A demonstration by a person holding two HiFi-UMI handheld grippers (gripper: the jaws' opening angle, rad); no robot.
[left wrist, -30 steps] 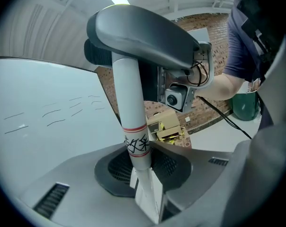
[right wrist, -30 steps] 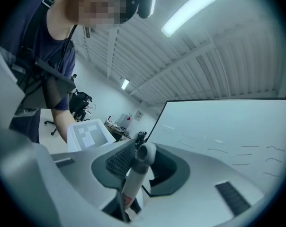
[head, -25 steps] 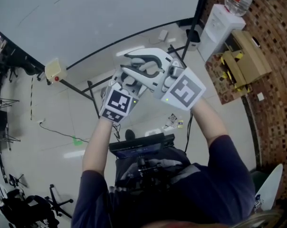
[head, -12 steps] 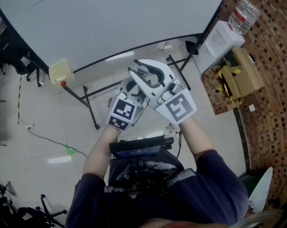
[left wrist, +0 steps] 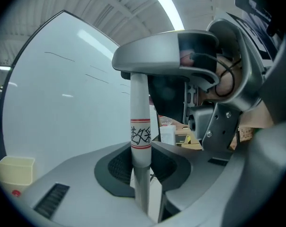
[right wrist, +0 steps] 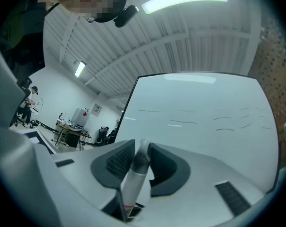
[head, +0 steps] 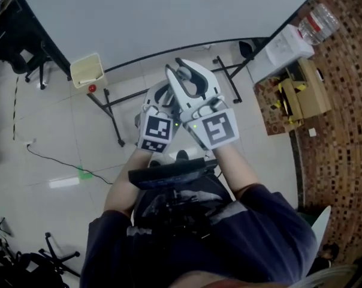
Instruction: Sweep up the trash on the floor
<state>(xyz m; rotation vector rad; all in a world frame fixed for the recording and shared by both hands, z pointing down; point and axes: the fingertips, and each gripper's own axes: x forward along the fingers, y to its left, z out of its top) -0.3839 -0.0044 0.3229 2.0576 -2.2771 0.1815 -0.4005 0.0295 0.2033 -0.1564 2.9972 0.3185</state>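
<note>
Head view: bin (head: 87,69) contents unseen | left gripper (left wrist: 142,167), right gripper (right wrist: 137,167) clenched on pole (left wrist: 139,103)

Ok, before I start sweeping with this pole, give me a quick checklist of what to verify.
1. Left gripper clamped on the white pole with the red-banded label: ok, jaws just closed further on it.
2. Right gripper clamped on the same pole: ok.
3. Pole's sweeping end down on the floor: cannot tell, no view shows that end.
4. Trash located: cannot tell.
5. Path ahead free: not ok, the whiteboard's black stand legs and a beige box stand ahead.
</note>
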